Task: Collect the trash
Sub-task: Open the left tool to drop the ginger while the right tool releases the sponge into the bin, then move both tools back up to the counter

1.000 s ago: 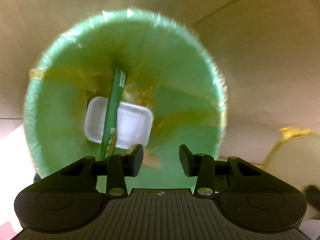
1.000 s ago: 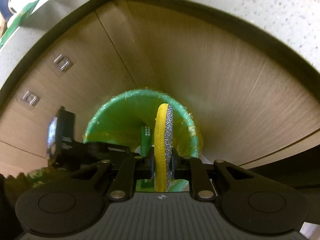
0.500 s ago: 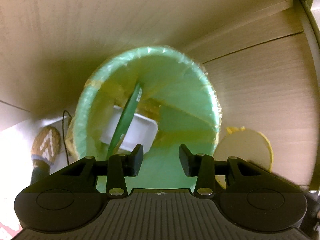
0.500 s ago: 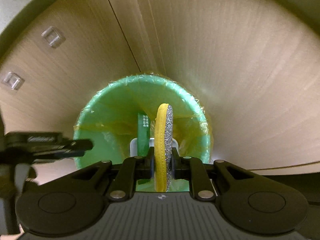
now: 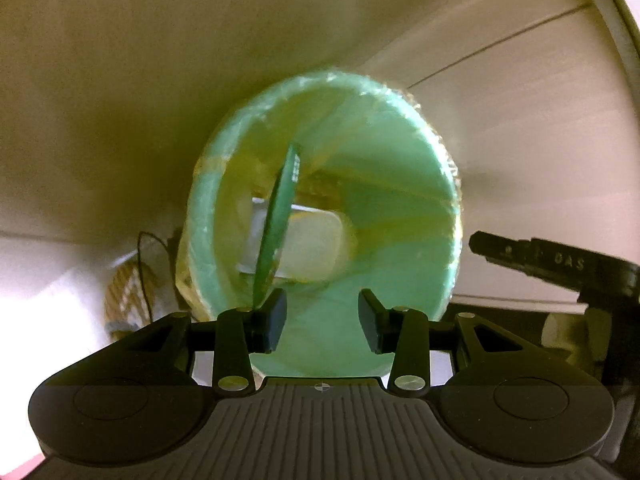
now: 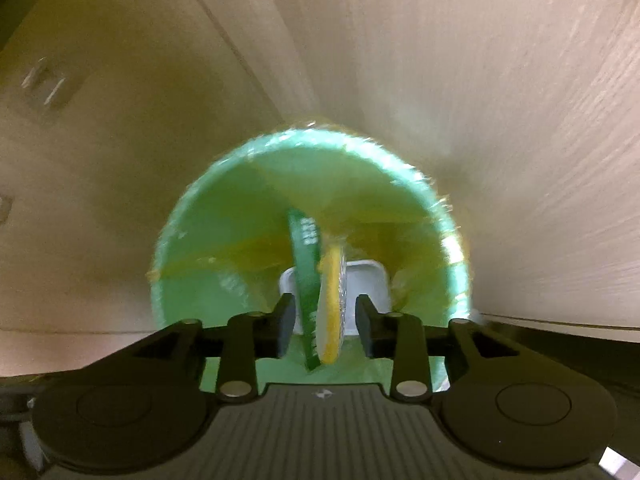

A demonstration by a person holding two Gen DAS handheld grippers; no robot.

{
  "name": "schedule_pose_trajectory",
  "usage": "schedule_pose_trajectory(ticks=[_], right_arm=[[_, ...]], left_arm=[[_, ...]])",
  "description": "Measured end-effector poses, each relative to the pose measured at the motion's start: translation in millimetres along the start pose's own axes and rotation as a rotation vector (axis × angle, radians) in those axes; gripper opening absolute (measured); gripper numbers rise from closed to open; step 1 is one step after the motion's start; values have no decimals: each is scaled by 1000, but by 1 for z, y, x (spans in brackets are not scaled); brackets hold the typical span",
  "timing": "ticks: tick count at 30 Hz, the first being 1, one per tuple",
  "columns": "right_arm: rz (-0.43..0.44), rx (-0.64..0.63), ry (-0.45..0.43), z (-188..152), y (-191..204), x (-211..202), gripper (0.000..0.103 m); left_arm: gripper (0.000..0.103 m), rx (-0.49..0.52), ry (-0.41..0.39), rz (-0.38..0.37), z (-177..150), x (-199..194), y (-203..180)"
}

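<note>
Dropped lower over green bin (image 6: 224, 280); right gripper (image 6: 322, 322) opening, yellow sponge (image 6: 332, 312) falling free inside.

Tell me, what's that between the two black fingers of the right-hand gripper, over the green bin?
In the right wrist view, a yellow sponge with a grey scouring face sits in the gap of the right gripper, whose jaws are opening, above the bin.

Beige wood-grain cabinet fronts (image 6: 500, 100), dim light
</note>
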State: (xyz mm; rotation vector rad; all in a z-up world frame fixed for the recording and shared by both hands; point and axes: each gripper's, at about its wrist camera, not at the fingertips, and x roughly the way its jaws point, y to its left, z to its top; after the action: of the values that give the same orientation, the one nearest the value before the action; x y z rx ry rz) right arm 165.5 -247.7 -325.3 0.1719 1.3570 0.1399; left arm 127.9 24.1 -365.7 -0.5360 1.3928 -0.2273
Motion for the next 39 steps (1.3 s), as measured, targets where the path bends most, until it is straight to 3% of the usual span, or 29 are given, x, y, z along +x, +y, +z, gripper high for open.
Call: schedule_pose_trajectory(ticks=[8,12,18,22,23,25,32,36,39], right_arm=[[-60,58,53,-5,-8,14,33],[-49,69,49,-12,2,-3,33],[-40,-31,-161,-1,36,-92,33],[-49,-113,-376,13,68,-161,51],[-44,-125,-421,16,75,-175,58],[-25,-146,-505,21,91,-203,62],[8,-234,-620,30,146,-241,65],[-7,-274,-604,28,174,-233,65],[-17,-301,-588,25,197,-228,65]], left_arm=[[44,176,15,5,11,-20,-26],[44,285,4,-42,11,-50,-56],[44,484,-110,-159,14,-133,-120],[44,555,-250,-210,24,-202,-137],[44,556,-291,-213,28,-219,-137],[44,534,-367,-205,37,-248,-129],[44,356,-676,-42,84,-337,-60],[44,310,-681,-10,112,-348,-46],[44,372,-647,-41,128,-335,-55]])
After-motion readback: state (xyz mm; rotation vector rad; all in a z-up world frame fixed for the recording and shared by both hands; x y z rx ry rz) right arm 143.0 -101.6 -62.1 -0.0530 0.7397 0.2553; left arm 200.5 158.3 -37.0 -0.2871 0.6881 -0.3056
